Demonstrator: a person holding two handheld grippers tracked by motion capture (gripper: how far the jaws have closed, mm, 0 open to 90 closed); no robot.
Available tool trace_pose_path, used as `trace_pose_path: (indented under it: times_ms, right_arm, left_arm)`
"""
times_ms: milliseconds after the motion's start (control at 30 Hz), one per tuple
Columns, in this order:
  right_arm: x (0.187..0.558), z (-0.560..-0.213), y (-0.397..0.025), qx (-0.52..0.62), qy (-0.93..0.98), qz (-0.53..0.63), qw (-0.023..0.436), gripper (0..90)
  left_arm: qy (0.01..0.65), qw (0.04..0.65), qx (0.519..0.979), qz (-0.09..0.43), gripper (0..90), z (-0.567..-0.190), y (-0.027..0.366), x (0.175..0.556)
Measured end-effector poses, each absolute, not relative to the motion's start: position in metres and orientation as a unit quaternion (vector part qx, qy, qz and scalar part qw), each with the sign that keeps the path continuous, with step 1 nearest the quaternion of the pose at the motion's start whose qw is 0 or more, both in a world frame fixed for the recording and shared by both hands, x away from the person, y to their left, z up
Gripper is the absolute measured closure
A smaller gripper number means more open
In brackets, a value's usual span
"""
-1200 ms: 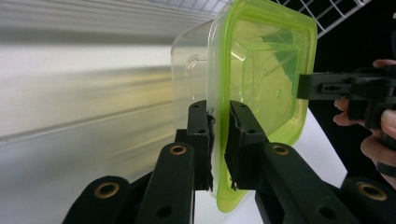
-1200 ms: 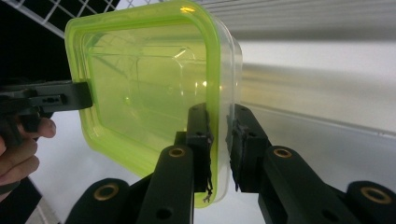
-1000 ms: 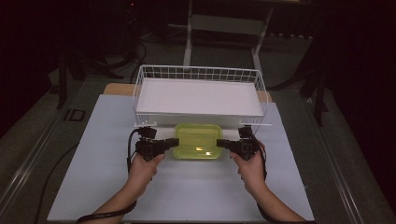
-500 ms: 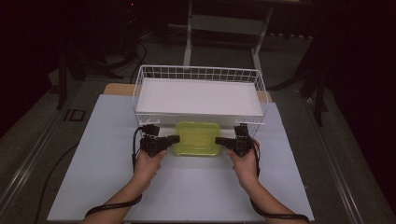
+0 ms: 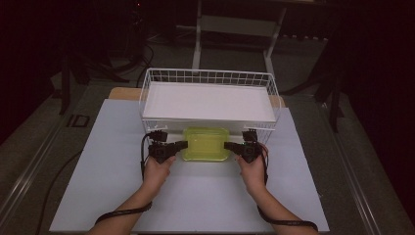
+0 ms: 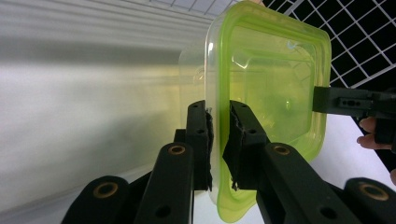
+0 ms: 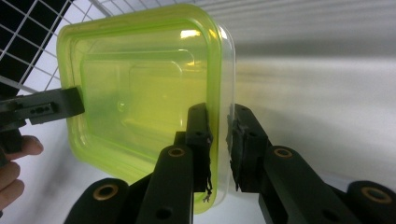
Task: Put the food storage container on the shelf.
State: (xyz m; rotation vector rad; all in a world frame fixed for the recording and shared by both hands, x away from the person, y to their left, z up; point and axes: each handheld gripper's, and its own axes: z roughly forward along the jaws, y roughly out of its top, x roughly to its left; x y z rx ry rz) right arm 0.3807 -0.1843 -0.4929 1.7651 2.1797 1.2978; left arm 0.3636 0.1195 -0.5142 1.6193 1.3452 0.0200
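Green-lidded container (image 5: 206,143) sits on the white table (image 5: 112,147), just in front of the wire basket (image 5: 208,77), close to its front wall or touching it. Body is clear plastic, lid is translucent green.

Both grippers are on it, 1 per short end:
- left gripper (image 5: 182,144): jaws clamped on the lid rim at the left end. In the left gripper view (image 6: 218,135) the rim edge sits between the 2 pads, little gap visible.
- right gripper (image 5: 229,145): same on the right end. In the right gripper view (image 7: 219,140) the jaws straddle the rim and wall; the pad on the lid side is on it, and a thin gap shows at the other pad, so it looks gripped, though not hard.

Step in hand looks like a 2-handed lift into the basket. How I'd run it:
- firm up the right side before lifting; a thin rim bite can peel off.
- raise both ends together and keep it level, or the rim twists out of 1 grip.
- don't pull the hands apart; the lid could pop off the tub.
- clear the basket's front wire fully before moving forward.
- set it down flat on the white liner (image 5: 208,100), then let go.
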Motion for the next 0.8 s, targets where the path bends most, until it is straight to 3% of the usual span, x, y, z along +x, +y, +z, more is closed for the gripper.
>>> trace_pose_path:
  times_ms: [300, 500, 800]
  right_arm:
    - [0.384, -0.497, -0.185, 0.573, 0.690, 0.440, 0.038, 77.2]
    - [0.382, -0.500, -0.181, 0.554, 0.701, 0.439, 0.097, 74.1]
    - [0.387, -0.501, -0.179, 0.560, 0.695, 0.440, 0.101, 71.1]
  left_arm:
    - [0.552, 0.512, 0.658, 0.017, 77.2, -0.520, 0.120, 0.370]
    - [0.544, 0.527, 0.652, 0.035, 73.8, -0.526, 0.118, 0.371]
    - [0.542, 0.523, 0.654, 0.070, 64.8, -0.527, 0.112, 0.374]
